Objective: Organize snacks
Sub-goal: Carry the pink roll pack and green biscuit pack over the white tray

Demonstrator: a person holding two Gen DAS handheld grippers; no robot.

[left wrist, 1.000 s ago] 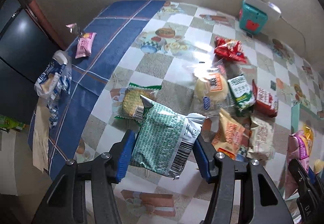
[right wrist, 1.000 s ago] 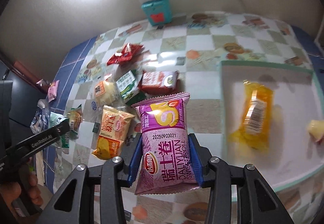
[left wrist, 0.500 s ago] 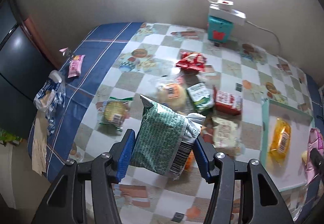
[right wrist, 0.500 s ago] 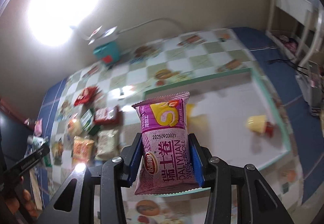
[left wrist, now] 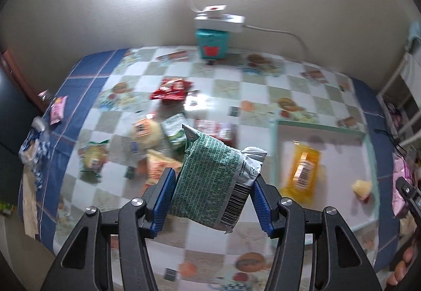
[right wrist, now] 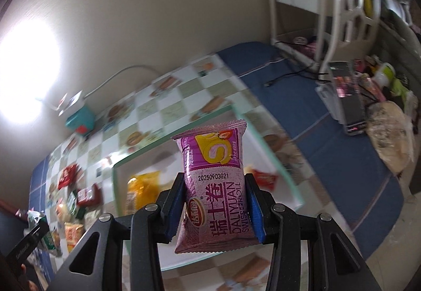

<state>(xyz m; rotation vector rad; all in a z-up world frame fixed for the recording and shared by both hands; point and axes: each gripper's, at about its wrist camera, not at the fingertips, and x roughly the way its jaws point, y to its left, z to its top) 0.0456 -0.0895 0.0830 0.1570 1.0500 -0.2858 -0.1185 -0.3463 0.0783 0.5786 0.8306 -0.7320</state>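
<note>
Now left claw (left wrist: 211, 196) grips green packet (left wrist: 210, 180); right claw (right wrist: 214, 208) grips purple roll (right wrist: 215, 185).

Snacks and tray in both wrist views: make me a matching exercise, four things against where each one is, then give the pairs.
Things:
1. green printed foil snack bag
2. purple Swiss roll packet
3. yellow wrapped snack
4. red crinkled snack packet

Places:
A. lying inside the white tray with the green rim
B. clamped in the right gripper
C. on the checked tablecloth, towards the wall
D. clamped in the left gripper

Pairs: 1-D, 2-B, 3-A, 4-C
</note>
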